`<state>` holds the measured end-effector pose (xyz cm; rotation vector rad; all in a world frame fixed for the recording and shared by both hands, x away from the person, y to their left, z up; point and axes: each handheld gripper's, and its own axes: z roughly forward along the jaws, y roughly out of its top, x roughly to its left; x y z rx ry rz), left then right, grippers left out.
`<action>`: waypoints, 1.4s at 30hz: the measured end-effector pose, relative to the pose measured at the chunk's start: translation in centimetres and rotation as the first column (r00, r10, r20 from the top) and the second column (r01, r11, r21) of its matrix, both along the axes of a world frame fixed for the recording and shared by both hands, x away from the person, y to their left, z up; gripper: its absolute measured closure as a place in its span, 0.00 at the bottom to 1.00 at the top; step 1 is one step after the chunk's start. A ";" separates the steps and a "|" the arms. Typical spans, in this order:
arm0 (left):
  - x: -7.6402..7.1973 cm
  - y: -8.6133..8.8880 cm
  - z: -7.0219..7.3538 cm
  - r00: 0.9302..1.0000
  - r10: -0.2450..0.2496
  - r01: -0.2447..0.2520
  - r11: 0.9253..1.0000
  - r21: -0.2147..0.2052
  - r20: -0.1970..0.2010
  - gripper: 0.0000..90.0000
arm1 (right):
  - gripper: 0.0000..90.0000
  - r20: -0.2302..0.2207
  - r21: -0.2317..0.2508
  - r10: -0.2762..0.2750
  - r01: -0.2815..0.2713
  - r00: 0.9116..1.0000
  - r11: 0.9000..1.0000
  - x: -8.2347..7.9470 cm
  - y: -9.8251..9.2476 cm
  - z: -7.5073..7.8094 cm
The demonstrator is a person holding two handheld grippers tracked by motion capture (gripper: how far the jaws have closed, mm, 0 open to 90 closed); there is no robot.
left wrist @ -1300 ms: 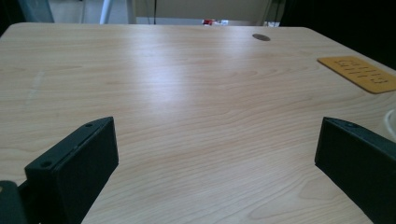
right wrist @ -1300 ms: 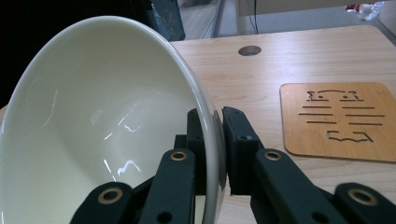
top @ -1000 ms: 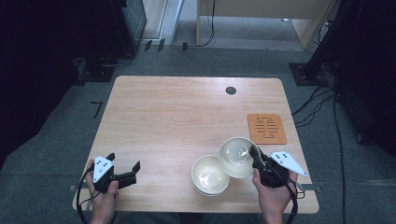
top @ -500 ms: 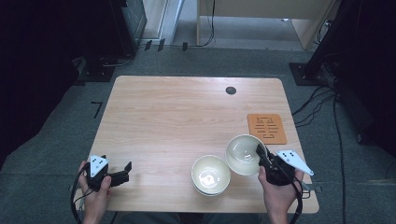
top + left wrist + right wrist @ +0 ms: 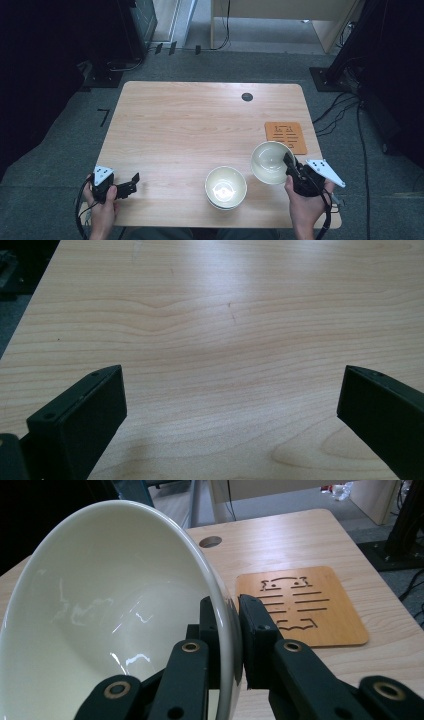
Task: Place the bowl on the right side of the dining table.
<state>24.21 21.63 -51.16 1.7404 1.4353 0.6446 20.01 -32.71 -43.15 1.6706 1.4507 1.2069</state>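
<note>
My right gripper is shut on the rim of a cream bowl, holding it tilted above the table near the front right. One jaw is inside the bowl and the other is outside. A second cream bowl sits on the table just left of it, stacked on another bowl. My left gripper is open at the table's front left corner, jaws wide apart over bare wood with nothing between them.
An orange wooden coaster with cut-out lines lies beyond the held bowl at the right. A round cable hole sits near the far edge of the wooden table. Cables trail on the floor at the right.
My right gripper has carried the bowl rightward and slightly away from the stacked bowls. My left gripper has drifted left toward the front corner, still open.
</note>
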 end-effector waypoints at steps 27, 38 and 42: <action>0.2 -0.4 -0.3 1.000 0.004 -0.003 0.999 0.033 -0.013 0.00 | 0.90 -0.031 0.043 -0.115 0.116 0.993 0.992 2.1 -4.2 -0.4; 0.3 -0.6 -0.3 1.000 0.004 -0.003 0.999 0.049 -0.021 0.00 | 0.90 -0.075 0.071 -0.159 0.164 0.984 0.984 3.7 -5.2 -0.8; 0.3 -0.6 -0.3 1.000 0.004 -0.003 0.999 0.054 -0.022 0.00 | 0.90 -0.103 0.095 -0.175 0.184 0.979 0.978 4.3 -5.6 -0.9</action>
